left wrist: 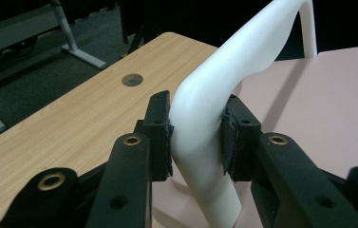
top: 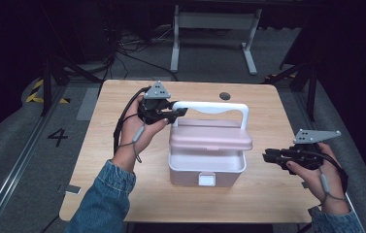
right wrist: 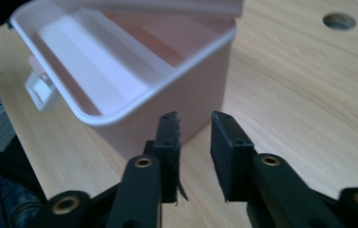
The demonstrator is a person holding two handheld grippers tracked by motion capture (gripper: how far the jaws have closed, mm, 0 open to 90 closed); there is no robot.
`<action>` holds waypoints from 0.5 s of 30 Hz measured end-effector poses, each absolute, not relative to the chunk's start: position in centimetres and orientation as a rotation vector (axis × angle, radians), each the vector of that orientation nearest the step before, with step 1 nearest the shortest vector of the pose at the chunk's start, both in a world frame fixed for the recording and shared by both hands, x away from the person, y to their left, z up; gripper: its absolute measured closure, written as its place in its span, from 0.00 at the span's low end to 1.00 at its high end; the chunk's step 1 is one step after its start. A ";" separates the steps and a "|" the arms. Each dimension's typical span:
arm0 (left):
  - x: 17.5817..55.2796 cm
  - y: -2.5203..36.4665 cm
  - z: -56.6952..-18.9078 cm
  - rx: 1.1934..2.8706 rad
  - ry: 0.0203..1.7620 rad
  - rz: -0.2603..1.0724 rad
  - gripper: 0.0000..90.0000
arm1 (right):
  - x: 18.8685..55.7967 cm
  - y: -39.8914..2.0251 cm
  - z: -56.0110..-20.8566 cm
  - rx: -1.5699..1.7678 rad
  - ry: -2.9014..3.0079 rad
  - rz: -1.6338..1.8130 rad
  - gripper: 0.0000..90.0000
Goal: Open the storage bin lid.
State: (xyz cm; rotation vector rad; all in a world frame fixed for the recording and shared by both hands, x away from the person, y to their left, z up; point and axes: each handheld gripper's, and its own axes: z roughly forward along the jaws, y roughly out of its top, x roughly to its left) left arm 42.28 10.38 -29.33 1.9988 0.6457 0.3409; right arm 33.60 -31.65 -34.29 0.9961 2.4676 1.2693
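— So, what sits on the pale wood-grain worktop point(top: 122, 194)?

— A pale pink plastic box with rounded corners point(top: 207, 170), near the middle of it. Its pink lid point(top: 210, 138) is lifted off the front rim, so the smooth, glossy inside shows in the right gripper view, and a small white latch point(top: 207, 180) hangs on the front wall.

— And the handle?

— A white plastic carry handle, thick and rounded point(top: 212, 108), arches over the lid. The left gripper point(top: 176, 113) has its black fingers point(left wrist: 160, 133) clenched on the handle's left corner — both pads press against the white plastic.

— The other hand?

— The right gripper point(top: 268, 156) hovers just right of the box, apart from it. Its fingers point(right wrist: 226, 147) are released, a narrow gap between them with nothing inside, and they point at the box's corner.

— Anything in the way?

— A round cable hole point(top: 224, 96) lies in the worktop behind the box. Beyond the far edge, a grey metal frame point(top: 214, 29) stands on the dark floor — well apart.
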 end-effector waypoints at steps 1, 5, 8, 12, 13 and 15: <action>42.3 10.4 -29.3 1.999 0.646 0.341 0.76 | 33.6 -31.4 -34.2 0.975 2.464 1.299 0.89; 42.3 10.4 -29.3 1.997 0.649 0.351 0.76 | 33.7 -30.2 -33.9 0.888 2.456 1.362 0.99; 42.2 10.4 -29.3 2.002 0.648 0.358 0.76 | 33.9 -29.5 -33.7 0.851 2.432 1.434 1.00; 42.3 10.4 -29.4 1.991 0.654 0.362 0.76 | 34.1 -28.6 -33.6 0.822 2.411 1.483 1.00; 42.4 10.4 -29.5 1.986 0.655 0.368 0.76 | 34.2 -28.3 -33.7 0.815 2.411 1.485 1.00; 42.6 10.4 -29.6 1.965 0.670 0.364 0.75 | 34.4 -27.8 -33.9 0.810 2.411 1.483 1.00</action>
